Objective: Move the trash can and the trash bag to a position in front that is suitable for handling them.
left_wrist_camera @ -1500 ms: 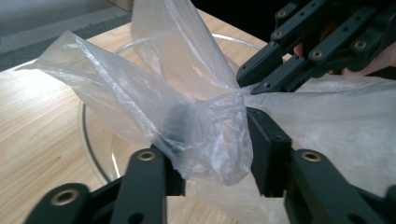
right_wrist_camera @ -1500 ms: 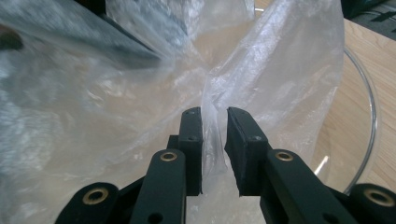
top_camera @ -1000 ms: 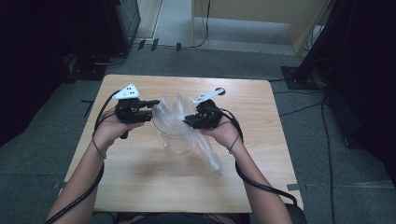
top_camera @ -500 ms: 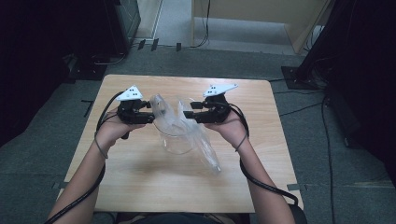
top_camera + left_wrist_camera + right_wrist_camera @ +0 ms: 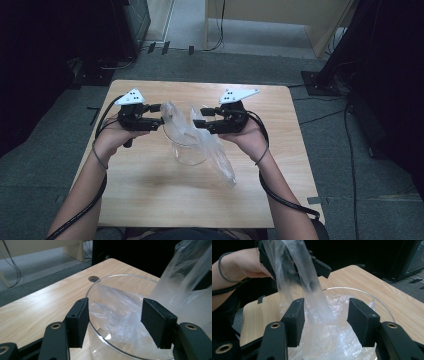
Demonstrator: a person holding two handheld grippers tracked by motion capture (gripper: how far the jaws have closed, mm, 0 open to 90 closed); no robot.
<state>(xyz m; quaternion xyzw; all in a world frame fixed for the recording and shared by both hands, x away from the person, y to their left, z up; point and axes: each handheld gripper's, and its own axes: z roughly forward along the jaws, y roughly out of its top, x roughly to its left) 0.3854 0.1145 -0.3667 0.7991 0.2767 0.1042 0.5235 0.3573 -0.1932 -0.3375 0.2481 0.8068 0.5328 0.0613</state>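
I'm holding both claws above the bowl (image 5: 189, 150), facing each other across it. Left claw (image 5: 159, 114) is released: in the left gripper view its jaws are standing wide apart with nothing between the pads. Right claw (image 5: 198, 116) looks released too: in the right gripper view its jaws are spread, and the bag (image 5: 297, 270) is hanging just beyond them, not pinched as far as I can tell.

Bag position: it's sitting partly inside the bowl, straight ahead of and below both claws. From the high view, one end is sticking up between the two claws and the other is trailing out over the rim onto the worktop (image 5: 150, 200), back under the right forearm. So its long axis is running roughly from between the claw tips diagonally toward the right arm's side.

The raised film is looking closer to the left claw, touching or nearly touching its tips; I can't tell which. From the right claw it's lying ahead and slightly left of centre.

My read: the left claw is nearer for a pinch on the raised edge, and the right is needing a short push forward.
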